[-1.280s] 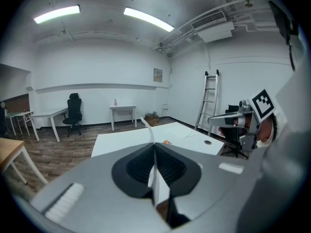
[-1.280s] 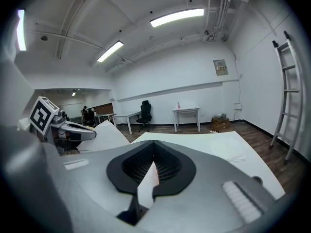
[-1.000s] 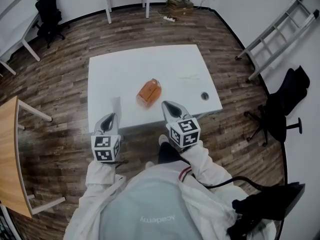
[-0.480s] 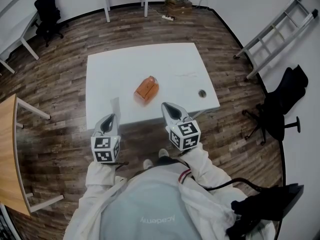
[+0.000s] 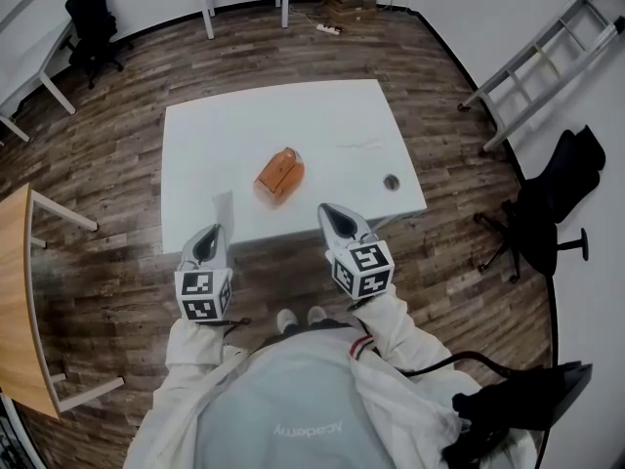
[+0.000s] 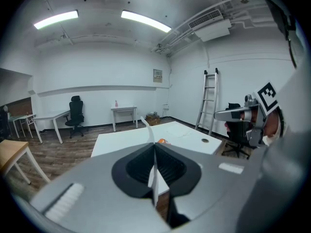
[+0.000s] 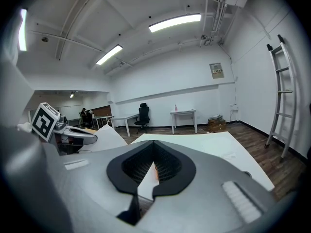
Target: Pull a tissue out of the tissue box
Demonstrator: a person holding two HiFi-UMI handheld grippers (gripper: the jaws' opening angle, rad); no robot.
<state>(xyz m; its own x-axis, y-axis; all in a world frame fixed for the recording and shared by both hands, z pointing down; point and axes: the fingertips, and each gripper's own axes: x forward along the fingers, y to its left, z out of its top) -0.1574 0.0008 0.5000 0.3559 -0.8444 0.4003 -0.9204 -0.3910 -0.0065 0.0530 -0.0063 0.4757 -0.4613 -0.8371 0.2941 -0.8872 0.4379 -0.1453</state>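
Observation:
An orange tissue box point(image 5: 278, 174) lies on the white table point(image 5: 322, 115), a little left of its middle. My left gripper point(image 5: 210, 233) hangs over the floor just off the table's near edge, shut on a thin white tissue point(image 5: 224, 208) that stands up from its tips. In the left gripper view the tissue point(image 6: 147, 125) rises from the shut jaws, with the box point(image 6: 163, 141) far beyond. My right gripper point(image 5: 330, 208) is at the near edge too, shut and empty. The right gripper view shows a sliver of the orange box point(image 7: 156, 172) behind the jaws.
A small round grommet point(image 5: 392, 181) sits near the table's right edge. A ladder point(image 5: 537, 57) leans at the right wall above a black office chair point(image 5: 547, 218). A wooden table point(image 5: 15, 291) stands at the left. The person's shoes point(image 5: 298, 318) are on the floor below the table.
The table and box have slid away and to the left in the head view as the person backs off. Both grippers kept their state, the left still gripping the tissue.

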